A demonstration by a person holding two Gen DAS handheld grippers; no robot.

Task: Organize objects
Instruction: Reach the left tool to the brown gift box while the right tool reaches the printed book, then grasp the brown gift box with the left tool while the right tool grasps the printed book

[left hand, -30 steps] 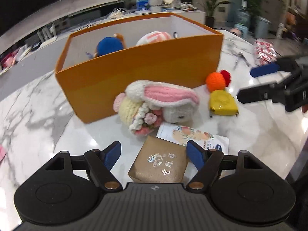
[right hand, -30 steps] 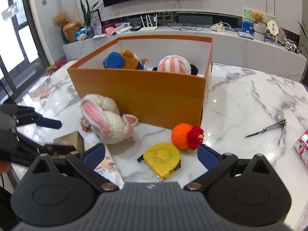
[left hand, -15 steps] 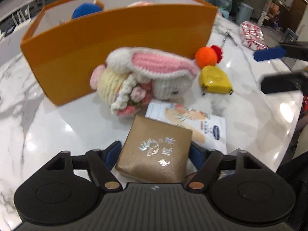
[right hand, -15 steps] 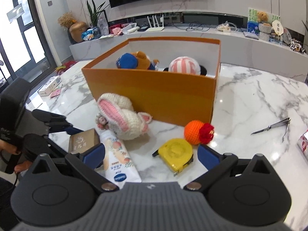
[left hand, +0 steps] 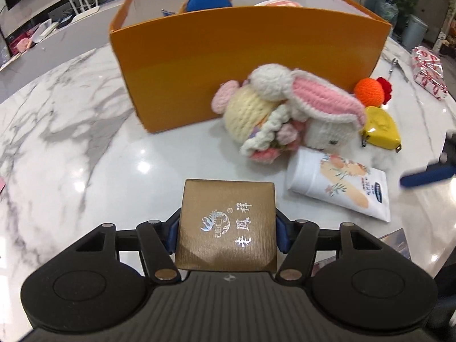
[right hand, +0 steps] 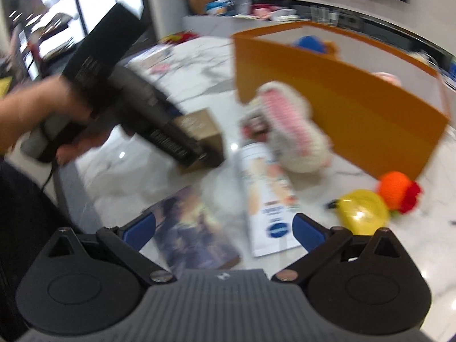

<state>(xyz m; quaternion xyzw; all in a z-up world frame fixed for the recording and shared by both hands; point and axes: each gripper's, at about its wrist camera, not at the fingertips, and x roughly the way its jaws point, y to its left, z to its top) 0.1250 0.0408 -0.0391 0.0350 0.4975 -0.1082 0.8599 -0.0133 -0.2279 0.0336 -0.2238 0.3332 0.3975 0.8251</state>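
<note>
A brown gift box [left hand: 228, 222] with silver lettering sits on the marble table between the pads of my left gripper [left hand: 226, 235]. Its jaws are closing and the blue pads touch the box's two sides. The right wrist view, blurred, shows the same brown box [right hand: 205, 131] under the left gripper's black body. My right gripper [right hand: 225, 225] is open and holds nothing, hovering over a white tube [right hand: 268, 196] and a dark booklet [right hand: 193, 233]. An orange box [left hand: 242, 65] behind holds soft toys.
A crochet bunny [left hand: 299, 105] leans against the orange box's front wall. The white tube [left hand: 339, 188], a yellow tape measure [left hand: 380, 126] and an orange crochet ball [left hand: 369, 91] lie to its right. A red-and-white packet [left hand: 429, 71] lies far right. A person's hand [right hand: 42, 105] holds the left gripper.
My left gripper has moved forward over the brown box and closed its pads onto its sides. The right gripper has swung left and down, from the tape measure towards the tube and booklet.
</note>
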